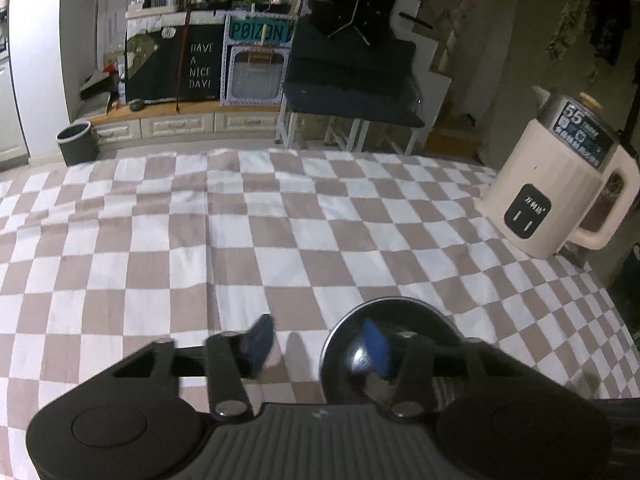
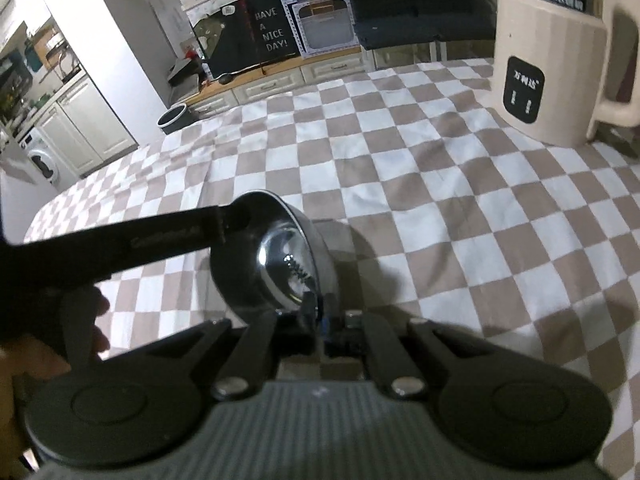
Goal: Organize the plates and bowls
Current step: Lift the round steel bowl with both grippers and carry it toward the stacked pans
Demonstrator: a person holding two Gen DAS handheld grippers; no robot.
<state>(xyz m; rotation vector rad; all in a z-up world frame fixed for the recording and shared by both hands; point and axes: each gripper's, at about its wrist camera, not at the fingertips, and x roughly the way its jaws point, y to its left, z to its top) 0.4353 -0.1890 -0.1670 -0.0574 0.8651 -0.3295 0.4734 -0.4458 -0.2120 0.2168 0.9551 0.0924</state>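
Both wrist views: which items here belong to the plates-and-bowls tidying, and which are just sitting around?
Part of the job:
- metal bowl, tilted, its rim pinched by the right gripper
- left gripper, jaws astride the bowl's rim, one finger inside

Just lying about:
- beige electric kettle on the checked tablecloth
- bin on the floor
- cabinet clutter behind

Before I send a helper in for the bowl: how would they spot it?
On the brown-and-white checked tablecloth, opposite the tall cream kettle, sits a shiny metal bowl. It is the only mirror-bright thing there, tilted, its rim pinched by the right gripper.
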